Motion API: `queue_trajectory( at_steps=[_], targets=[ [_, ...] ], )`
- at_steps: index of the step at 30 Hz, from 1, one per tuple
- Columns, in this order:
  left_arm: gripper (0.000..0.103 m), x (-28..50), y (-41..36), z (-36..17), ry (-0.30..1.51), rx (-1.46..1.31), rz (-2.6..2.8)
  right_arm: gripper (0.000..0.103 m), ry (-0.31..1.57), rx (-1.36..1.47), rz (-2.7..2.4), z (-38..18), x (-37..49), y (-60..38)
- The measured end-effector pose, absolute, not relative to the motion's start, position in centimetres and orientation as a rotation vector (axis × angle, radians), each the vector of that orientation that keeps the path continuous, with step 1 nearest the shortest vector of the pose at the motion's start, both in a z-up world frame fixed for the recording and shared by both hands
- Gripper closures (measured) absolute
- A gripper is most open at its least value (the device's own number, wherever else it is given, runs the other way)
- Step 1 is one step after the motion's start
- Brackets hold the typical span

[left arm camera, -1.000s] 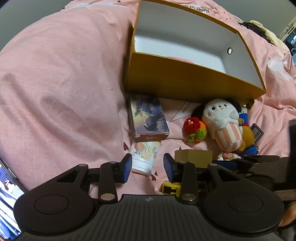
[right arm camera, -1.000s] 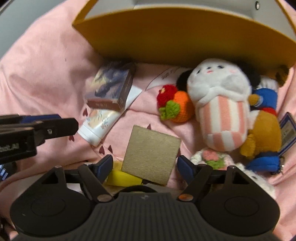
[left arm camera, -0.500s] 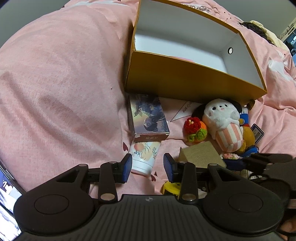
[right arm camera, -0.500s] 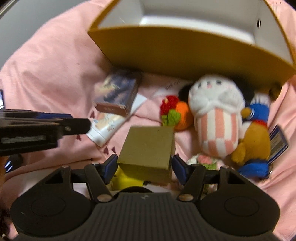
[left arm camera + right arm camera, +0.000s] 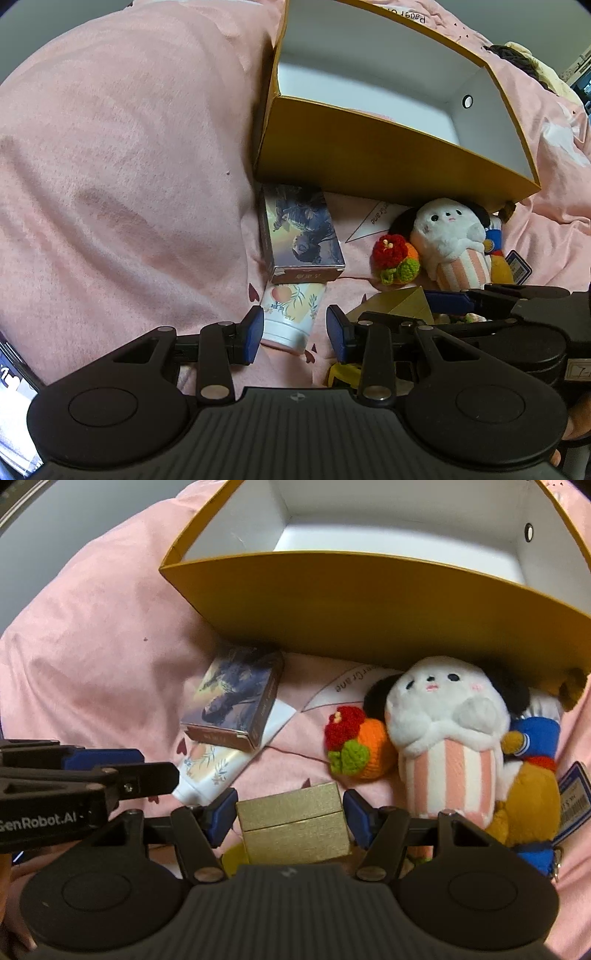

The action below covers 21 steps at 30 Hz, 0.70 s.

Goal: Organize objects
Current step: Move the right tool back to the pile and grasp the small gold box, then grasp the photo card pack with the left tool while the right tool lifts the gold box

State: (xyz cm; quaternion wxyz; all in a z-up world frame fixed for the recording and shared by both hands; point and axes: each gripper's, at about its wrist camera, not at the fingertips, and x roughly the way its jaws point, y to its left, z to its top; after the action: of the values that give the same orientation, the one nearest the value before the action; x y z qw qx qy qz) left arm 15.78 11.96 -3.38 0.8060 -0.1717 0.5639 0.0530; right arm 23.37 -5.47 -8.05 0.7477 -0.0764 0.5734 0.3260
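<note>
My right gripper [image 5: 291, 814] is shut on a small gold box [image 5: 291, 819] and holds it lifted above the pink bedding; the box also shows in the left wrist view [image 5: 400, 302]. My left gripper [image 5: 295, 332] is open and empty, just above a white floral tube [image 5: 291, 314]. An open yellow cardboard box [image 5: 369, 602] with a white inside lies beyond. In front of it lie an illustrated card box [image 5: 236, 701], a crocheted fruit [image 5: 354, 746], a white striped plush [image 5: 447, 731] and a blue-and-brown plush [image 5: 532, 775].
A yellow object [image 5: 345, 373] lies on the bedding under the grippers. A white paper slip [image 5: 347, 686] lies by the yellow box's front wall. Pink blanket [image 5: 110, 166] spreads to the left. A tag [image 5: 574, 801] hangs at the far right.
My right gripper closed on the gold box, lifted it and tilted it level. The left gripper stayed open and hardly moved.
</note>
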Motion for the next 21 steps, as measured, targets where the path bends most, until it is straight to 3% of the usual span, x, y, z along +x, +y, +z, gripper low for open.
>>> queue_trajectory(
  at_steps=[3, 9, 13, 21],
  targets=[
    [0.06, 15.8, 12.1, -3.4, 1.209, -0.373, 0.114, 0.031, 1.261, -0.191, 0.74, -7.9, 22.9, -5.7],
    [0.06, 16.3, 12.2, -3.6, 1.216, -0.367, 0.115, 0.028, 1.239, -0.287, 0.802, -8.0, 21.1, -5.9],
    [0.059, 16.5, 12.0, -3.5, 1.214, -0.362, 0.109, 0.04, 1.232, -0.341, 0.793, -8.5, 21.0, -5.8],
    [0.058, 16.5, 12.0, -3.7, 1.218, -0.363, 0.117, 0.041, 1.174, -0.343, 0.804, -6.6, 21.7, -6.1]
  ],
)
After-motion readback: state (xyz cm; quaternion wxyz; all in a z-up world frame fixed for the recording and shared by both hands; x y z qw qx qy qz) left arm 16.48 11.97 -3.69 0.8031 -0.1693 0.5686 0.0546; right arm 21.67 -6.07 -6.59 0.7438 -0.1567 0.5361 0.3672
